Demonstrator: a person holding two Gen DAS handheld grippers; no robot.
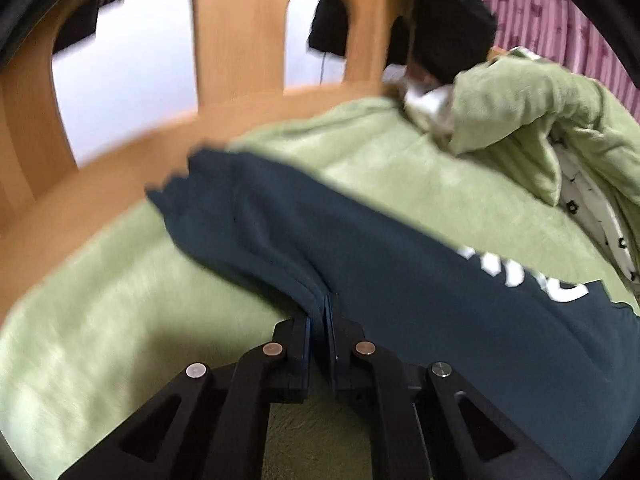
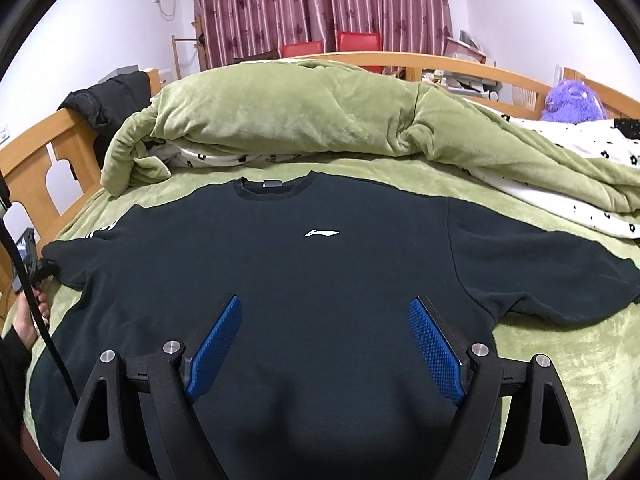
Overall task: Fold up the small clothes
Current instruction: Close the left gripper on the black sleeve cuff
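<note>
A green blanket (image 2: 552,380) covered the wooden-framed bed (image 2: 32,168), a bunched quilt (image 2: 280,120) heaped at its far side. A dark sweatshirt (image 2: 320,272) lay spread flat on the blanket, chest up. The right gripper (image 2: 325,340) hovered over its lower middle, jaws wide apart. The left gripper (image 1: 319,320) was clamped on a sleeve edge.

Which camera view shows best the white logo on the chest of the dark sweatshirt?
The right wrist view: the dark sweatshirt lies flat and sharp there, with the white logo at mid-chest. The left wrist view is blurred and shows only a sleeve pinched in the left gripper, with some white lettering, not the chest logo.
</note>
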